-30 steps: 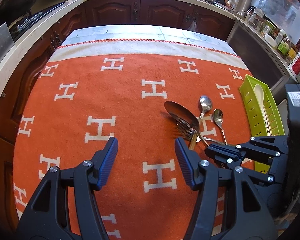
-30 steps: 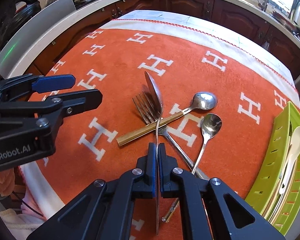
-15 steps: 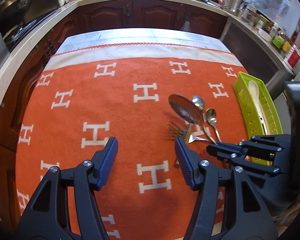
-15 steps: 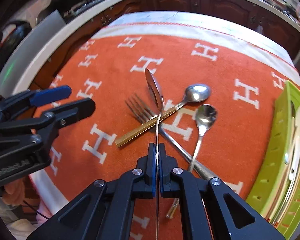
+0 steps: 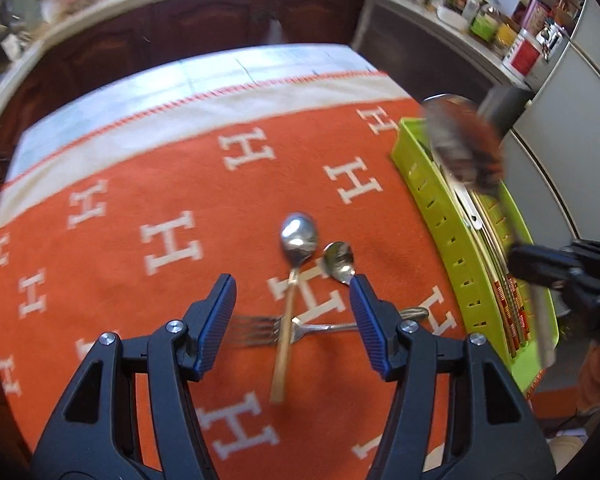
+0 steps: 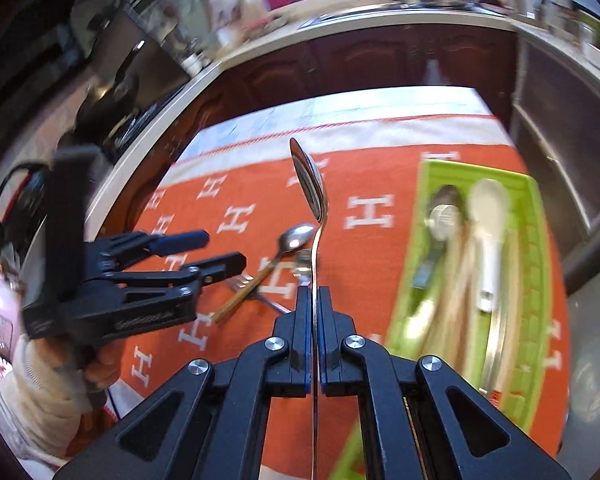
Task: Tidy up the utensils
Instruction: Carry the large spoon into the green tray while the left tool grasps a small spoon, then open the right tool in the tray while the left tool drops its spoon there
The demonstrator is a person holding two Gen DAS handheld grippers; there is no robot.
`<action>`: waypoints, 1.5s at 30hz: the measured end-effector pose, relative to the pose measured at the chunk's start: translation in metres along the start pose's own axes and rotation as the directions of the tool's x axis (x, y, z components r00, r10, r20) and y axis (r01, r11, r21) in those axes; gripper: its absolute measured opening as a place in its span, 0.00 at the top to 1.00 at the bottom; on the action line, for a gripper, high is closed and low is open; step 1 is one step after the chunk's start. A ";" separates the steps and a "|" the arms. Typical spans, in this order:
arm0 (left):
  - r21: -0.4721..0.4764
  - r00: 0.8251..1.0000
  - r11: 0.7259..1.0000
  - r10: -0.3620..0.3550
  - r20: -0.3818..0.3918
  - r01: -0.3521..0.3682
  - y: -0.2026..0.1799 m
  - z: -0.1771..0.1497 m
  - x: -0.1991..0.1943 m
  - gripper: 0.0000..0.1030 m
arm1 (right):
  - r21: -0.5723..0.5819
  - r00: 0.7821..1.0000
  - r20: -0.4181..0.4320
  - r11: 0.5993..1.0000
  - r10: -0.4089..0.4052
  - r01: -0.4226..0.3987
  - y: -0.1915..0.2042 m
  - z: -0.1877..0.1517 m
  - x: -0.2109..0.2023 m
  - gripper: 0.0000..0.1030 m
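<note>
My right gripper (image 6: 314,300) is shut on the handle of a large steel spoon (image 6: 310,184) and holds it in the air; in the left wrist view the blurred spoon (image 5: 462,144) hangs over the green tray (image 5: 432,208). My left gripper (image 5: 293,320) is open and empty, low over the cutlery left on the orange cloth: a gold-handled spoon (image 5: 290,280), a small spoon (image 5: 339,258) and a fork (image 5: 260,330). The tray (image 6: 420,216) holds a white spoon (image 6: 490,216) and several other utensils.
The orange cloth with white H marks (image 5: 140,240) covers the table. Dark cabinets (image 5: 220,28) and a worktop with jars (image 5: 496,24) run around the back and right. A stove with pans (image 6: 120,92) stands at the left.
My right gripper has lifted the large spoon and carried it right, over the green tray. My left gripper has moved right, over the remaining cutlery. Both views are blurred by motion.
</note>
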State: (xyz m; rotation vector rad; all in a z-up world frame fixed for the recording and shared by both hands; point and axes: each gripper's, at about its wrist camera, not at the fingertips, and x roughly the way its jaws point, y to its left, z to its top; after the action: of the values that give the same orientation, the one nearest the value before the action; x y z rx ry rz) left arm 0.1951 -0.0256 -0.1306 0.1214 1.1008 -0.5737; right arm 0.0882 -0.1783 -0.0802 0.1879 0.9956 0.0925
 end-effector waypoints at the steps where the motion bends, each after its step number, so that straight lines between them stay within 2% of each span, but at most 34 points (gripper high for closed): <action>1: -0.006 1.000 1.000 -0.009 -0.012 0.009 0.000 0.002 0.005 0.46 | 0.018 1.000 0.008 1.000 -0.005 0.005 -0.008 -0.003 -0.006 0.98; 8: -0.099 0.997 0.994 -0.049 -0.066 0.043 0.016 0.021 0.035 0.46 | 0.135 0.998 0.043 0.990 -0.038 0.032 -0.060 -0.023 -0.043 0.98; 11: -0.112 0.995 0.993 -0.049 -0.083 0.040 0.018 0.025 0.045 0.55 | 0.159 0.998 0.050 0.987 -0.045 0.036 -0.074 -0.030 -0.048 0.98; 14: -0.118 0.991 0.993 -0.043 -0.128 0.028 0.017 0.026 0.058 0.62 | 0.184 0.997 0.052 0.982 -0.051 0.041 -0.086 -0.037 -0.053 0.98; 22: -0.058 0.991 0.998 0.018 -0.134 -0.025 0.001 0.027 0.065 0.65 | 0.244 0.997 0.046 0.968 -0.070 0.056 -0.113 -0.054 -0.059 0.98; 26: -0.066 0.988 0.998 -0.011 -0.156 0.001 -0.003 0.031 0.068 0.90 | 0.260 0.997 0.040 0.964 -0.069 0.056 -0.117 -0.056 -0.055 0.98; 27: -0.074 0.987 0.997 -0.019 -0.159 0.007 -0.003 0.032 0.068 0.91 | 0.263 0.997 0.039 0.963 -0.067 0.055 -0.118 -0.057 -0.054 0.98; 31: -0.086 0.991 0.996 0.004 -0.137 -0.016 -0.006 0.034 0.067 0.96 | 0.269 0.997 0.038 0.962 -0.064 0.052 -0.117 -0.058 -0.052 0.98; 32: -0.087 0.991 0.996 0.018 -0.129 -0.029 -0.006 0.034 0.065 1.00 | 0.270 0.997 0.039 0.961 -0.063 0.051 -0.118 -0.059 -0.051 0.98; 38: -0.114 0.994 0.992 0.050 -0.092 -0.061 0.000 0.028 0.044 1.00 | 0.293 0.996 0.036 0.954 -0.084 0.070 -0.121 -0.058 -0.049 0.98; 45: -0.103 0.999 0.994 0.032 -0.032 -0.035 -0.006 0.023 0.000 1.00 | 0.325 0.995 0.023 0.942 -0.100 0.087 -0.128 -0.057 -0.040 0.98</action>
State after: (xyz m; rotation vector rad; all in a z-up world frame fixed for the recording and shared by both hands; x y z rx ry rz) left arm 0.2107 -0.0389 -0.1194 0.0586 1.1541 -0.4855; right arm 0.0178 -0.3033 -0.1029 0.4412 0.9753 -0.1633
